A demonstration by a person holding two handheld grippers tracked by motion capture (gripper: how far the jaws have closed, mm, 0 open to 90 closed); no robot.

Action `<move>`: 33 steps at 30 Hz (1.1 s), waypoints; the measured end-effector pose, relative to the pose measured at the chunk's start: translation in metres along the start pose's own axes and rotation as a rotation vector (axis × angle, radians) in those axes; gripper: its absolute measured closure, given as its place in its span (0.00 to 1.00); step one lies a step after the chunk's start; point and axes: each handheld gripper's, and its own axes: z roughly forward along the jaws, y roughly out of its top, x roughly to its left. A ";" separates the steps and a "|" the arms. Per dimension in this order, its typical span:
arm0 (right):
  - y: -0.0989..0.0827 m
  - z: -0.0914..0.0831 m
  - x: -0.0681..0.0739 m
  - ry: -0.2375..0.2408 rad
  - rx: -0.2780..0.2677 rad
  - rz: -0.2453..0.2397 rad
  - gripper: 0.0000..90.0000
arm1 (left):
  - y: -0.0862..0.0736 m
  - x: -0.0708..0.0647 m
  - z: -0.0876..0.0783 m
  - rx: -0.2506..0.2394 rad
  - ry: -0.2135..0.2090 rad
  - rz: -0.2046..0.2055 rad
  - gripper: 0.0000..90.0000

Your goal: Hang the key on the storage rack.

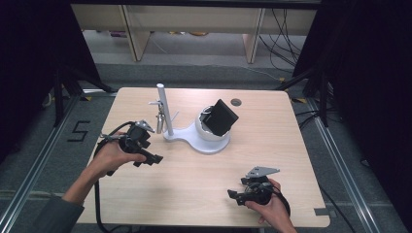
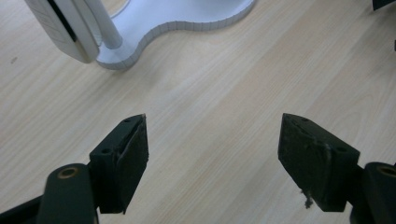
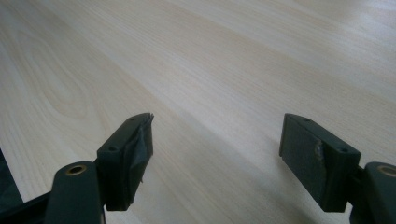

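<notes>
I held my left gripper wide and empty just near-left of the white stand at the table's middle, a black box sitting in its cup, while my right gripper gaped empty over bare wood near-right.

Lab — black curtains, trailing cables

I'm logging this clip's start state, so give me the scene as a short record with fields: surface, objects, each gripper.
surface: light wooden table
stand: white base with an upright white post, mid-table
black item: dark box-like object tilted in the stand's white bowl
left gripper: jaws open, empty, near the stand
right gripper: jaws open, empty, over bare table near the front edge
</notes>
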 end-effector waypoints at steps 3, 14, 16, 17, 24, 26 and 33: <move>0.000 0.000 0.000 0.001 0.001 0.012 0.30 | -0.007 -0.006 0.003 0.005 0.001 0.007 0.26; 0.001 0.001 0.003 0.002 -0.001 -0.006 0.30 | -0.030 -0.034 0.013 -0.039 -0.020 0.031 0.24; 0.000 0.005 0.002 0.008 -0.030 0.002 0.30 | -0.034 -0.038 0.014 -0.037 -0.018 0.055 0.24; 0.001 0.001 0.001 0.001 0.008 0.000 0.30 | -0.036 -0.040 0.015 -0.039 -0.022 0.058 0.24; 0.000 0.000 0.002 -0.001 0.002 -0.001 0.30 | -0.049 -0.049 0.025 -0.042 -0.026 0.073 0.23; 0.000 0.003 0.003 -0.007 -0.023 0.000 0.30 | -0.051 -0.050 0.028 -0.039 -0.026 0.078 0.23; 0.000 0.001 0.002 -0.004 0.011 0.014 0.30 | -0.069 -0.052 0.039 -0.097 -0.029 0.057 0.22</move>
